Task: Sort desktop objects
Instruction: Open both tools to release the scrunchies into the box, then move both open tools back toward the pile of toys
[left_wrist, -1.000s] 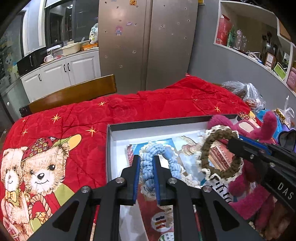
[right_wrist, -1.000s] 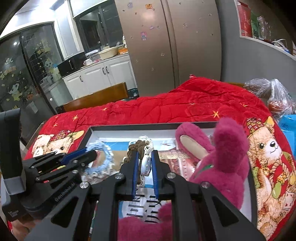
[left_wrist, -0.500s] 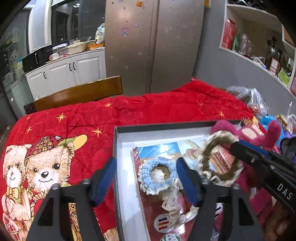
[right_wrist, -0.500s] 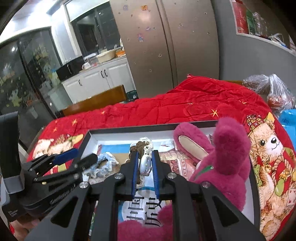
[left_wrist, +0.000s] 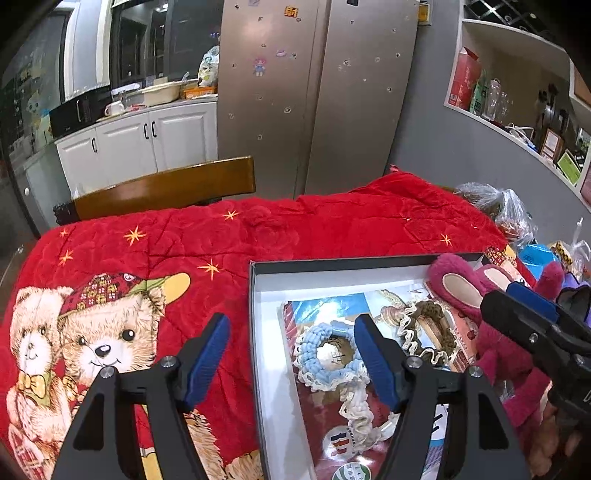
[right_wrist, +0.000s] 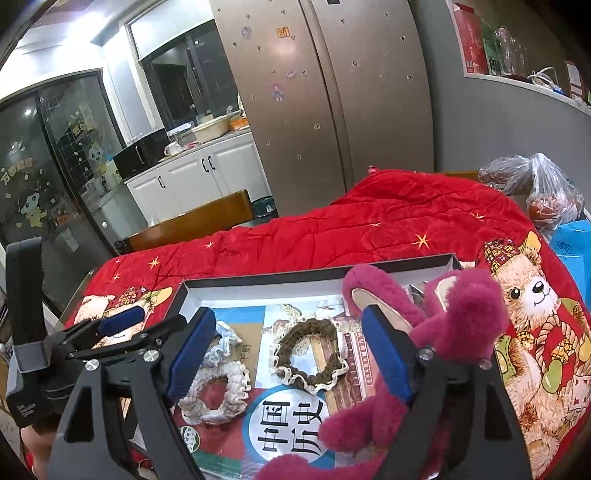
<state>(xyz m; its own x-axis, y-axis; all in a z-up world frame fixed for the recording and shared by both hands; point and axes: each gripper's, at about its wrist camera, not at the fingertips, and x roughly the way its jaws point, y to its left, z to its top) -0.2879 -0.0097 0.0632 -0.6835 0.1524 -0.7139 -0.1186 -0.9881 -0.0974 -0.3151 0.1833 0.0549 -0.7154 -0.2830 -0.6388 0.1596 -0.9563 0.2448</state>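
A shallow black-rimmed box (left_wrist: 255, 295) (right_wrist: 258, 282) lies on the red quilt and holds printed paper, three scrunchies and a pink plush toy (left_wrist: 461, 288) (right_wrist: 461, 317). The blue scrunchie (left_wrist: 306, 343) (right_wrist: 221, 332) lies flat just ahead of my left gripper (left_wrist: 291, 354), which stands open with nothing in it. My right gripper (right_wrist: 288, 350) has its jaws opening. The brown scrunchie (right_wrist: 321, 326) (left_wrist: 445, 332) lies in the box below them, untouched by the pads. A cream scrunchie (right_wrist: 236, 376) (left_wrist: 354, 410) lies nearer me. The left gripper (right_wrist: 144, 325) shows at the left of the right wrist view.
The red bear-print quilt (left_wrist: 332, 225) covers the table. A wooden chair back (left_wrist: 166, 184) stands behind its far edge. Plastic bags (right_wrist: 539, 184) and a blue bag (right_wrist: 572, 243) crowd the right side. The plush toy presses against my right finger.
Both grippers have opened. The left let go of the blue scrunchie and the right let go of the brown one; both scrunchies now lie in the box.
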